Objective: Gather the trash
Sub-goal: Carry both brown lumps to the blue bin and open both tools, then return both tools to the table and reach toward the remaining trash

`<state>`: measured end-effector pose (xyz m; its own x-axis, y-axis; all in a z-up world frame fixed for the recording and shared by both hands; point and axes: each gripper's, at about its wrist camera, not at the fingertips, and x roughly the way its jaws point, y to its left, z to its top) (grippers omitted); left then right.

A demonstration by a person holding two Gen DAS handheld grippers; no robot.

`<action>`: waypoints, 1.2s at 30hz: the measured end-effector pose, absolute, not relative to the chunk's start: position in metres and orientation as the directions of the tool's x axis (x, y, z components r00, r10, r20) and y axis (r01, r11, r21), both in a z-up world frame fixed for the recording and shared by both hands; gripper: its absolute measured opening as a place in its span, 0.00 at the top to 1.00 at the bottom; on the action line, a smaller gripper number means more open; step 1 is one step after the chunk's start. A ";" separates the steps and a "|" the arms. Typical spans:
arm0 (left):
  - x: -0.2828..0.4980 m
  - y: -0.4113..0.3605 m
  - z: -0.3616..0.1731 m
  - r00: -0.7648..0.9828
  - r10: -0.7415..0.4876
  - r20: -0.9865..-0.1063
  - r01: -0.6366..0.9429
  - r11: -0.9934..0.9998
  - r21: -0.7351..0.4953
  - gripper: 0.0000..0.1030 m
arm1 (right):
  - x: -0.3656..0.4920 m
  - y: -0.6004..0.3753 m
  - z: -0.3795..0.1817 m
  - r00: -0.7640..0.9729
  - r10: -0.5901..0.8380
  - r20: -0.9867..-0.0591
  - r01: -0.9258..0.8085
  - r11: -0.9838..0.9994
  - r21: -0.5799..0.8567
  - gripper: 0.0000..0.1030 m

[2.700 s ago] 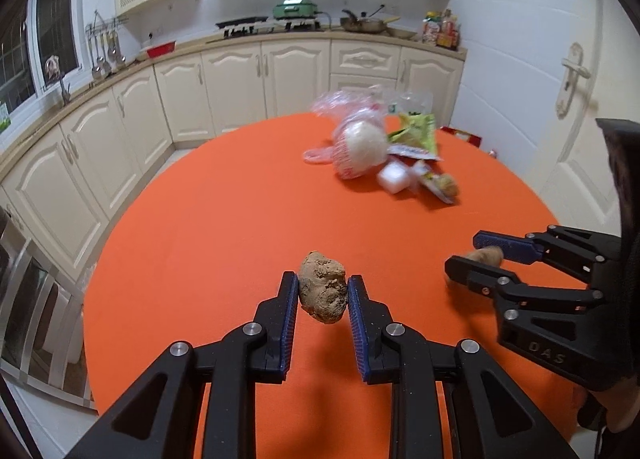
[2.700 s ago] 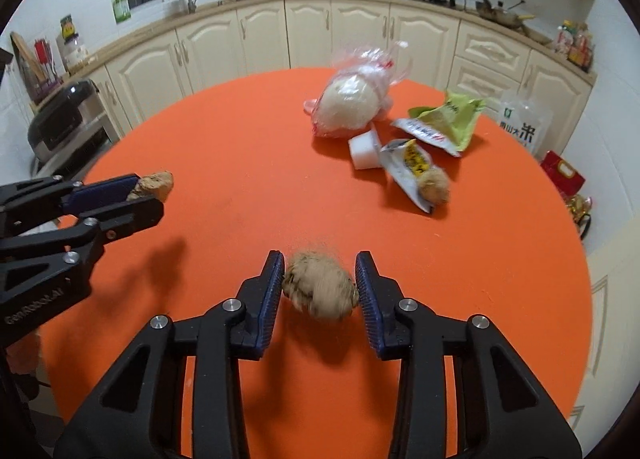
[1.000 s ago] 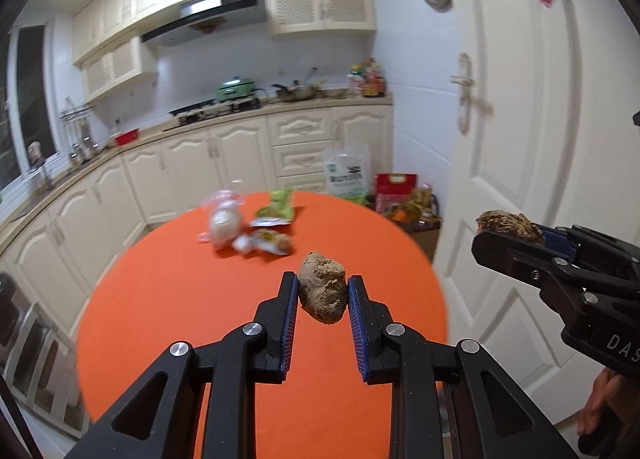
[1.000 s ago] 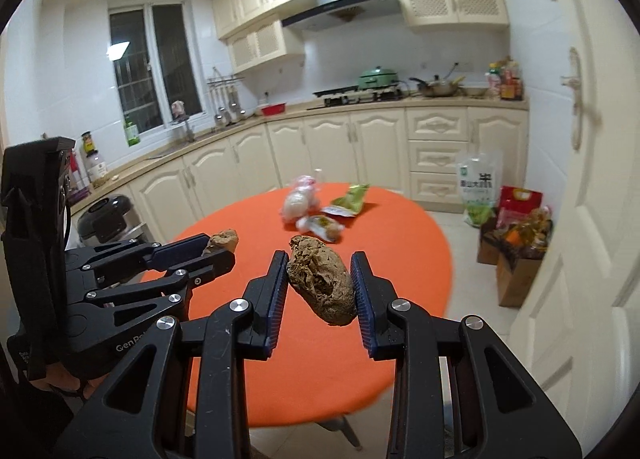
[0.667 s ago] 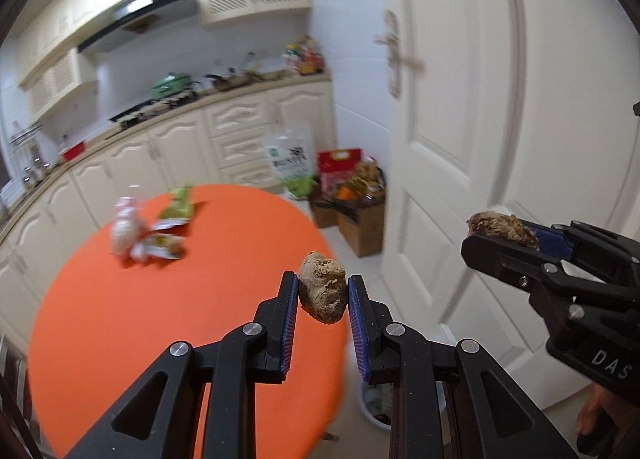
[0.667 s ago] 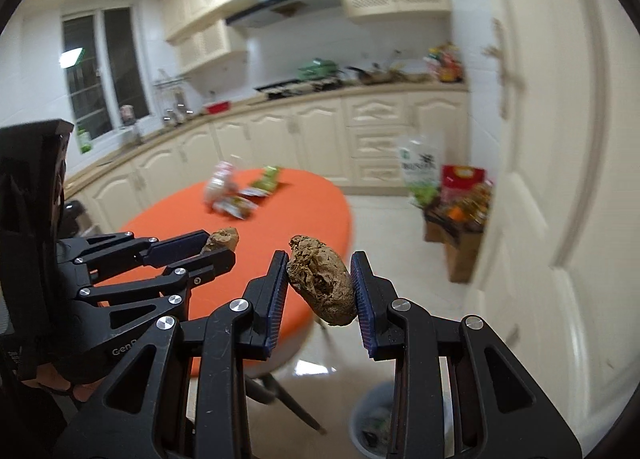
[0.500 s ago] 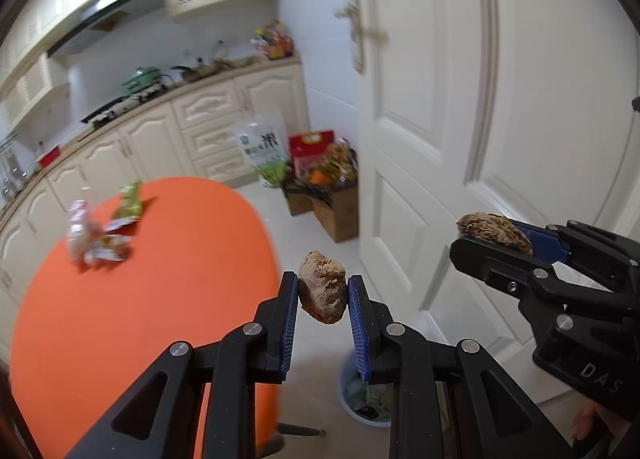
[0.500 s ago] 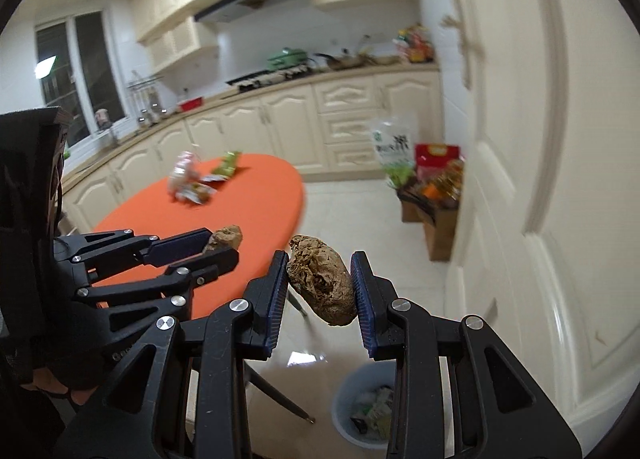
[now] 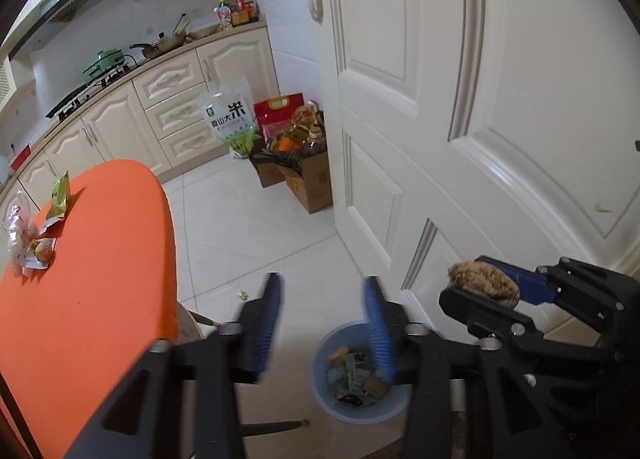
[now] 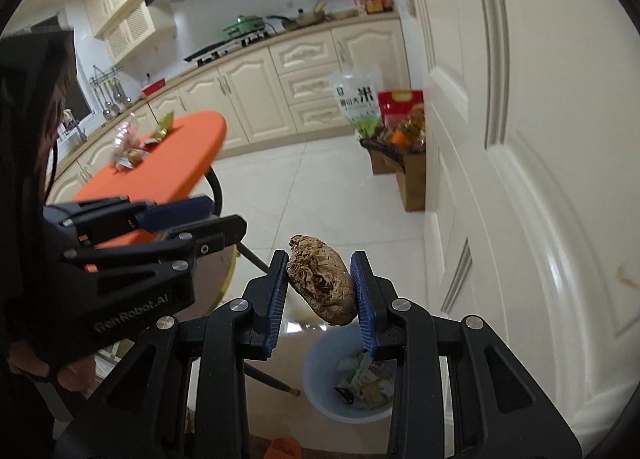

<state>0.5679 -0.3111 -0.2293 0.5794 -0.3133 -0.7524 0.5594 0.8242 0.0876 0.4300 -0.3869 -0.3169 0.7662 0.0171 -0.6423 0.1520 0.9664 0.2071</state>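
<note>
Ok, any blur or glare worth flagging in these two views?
Left wrist view: left gripper fingers smeared with motion blur as the jaws have just been opening, nothing between them. Right wrist view: brown lump sharp, orange table edge blurred, glare on the floor.

Both tools are matte black plastic, built from angular linkage arms with triangular cut-outs and pinned with round silver screws. The left tongs [image 9: 322, 323] carry long blue ribbed pads [image 9: 269, 323] on the inner faces; the right tongs [image 10: 320, 291] have the same blue ribbed strips. White lettering reading "GenRobot.AI" runs along the left tool's side. A hand [image 10: 60, 369] grips its handle, under a dark sleeve.
</note>
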 end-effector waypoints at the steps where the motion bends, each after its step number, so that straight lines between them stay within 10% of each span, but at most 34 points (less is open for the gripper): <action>1: 0.572 -0.314 -0.231 0.585 -0.307 -0.751 0.554 0.827 0.094 0.51 | 0.431 -0.389 -0.321 0.761 0.019 -0.648 0.154 0.965 0.210 0.71; 18: 0.550 -0.269 -0.204 0.658 -0.269 -0.703 0.467 0.878 0.101 0.46 | 0.446 -0.373 -0.320 0.756 0.011 -0.655 0.172 0.961 0.215 0.49; 28: 0.501 -0.149 -0.160 0.727 -0.253 -0.638 0.368 0.928 0.051 0.31 | 0.470 -0.289 -0.258 0.807 0.086 -0.584 0.045 0.978 0.206 0.19; 36: 0.515 -0.032 -0.140 0.773 -0.147 -0.618 0.210 0.977 0.030 0.26 | 0.534 -0.190 -0.227 0.789 0.174 -0.589 -0.116 0.984 0.135 0.15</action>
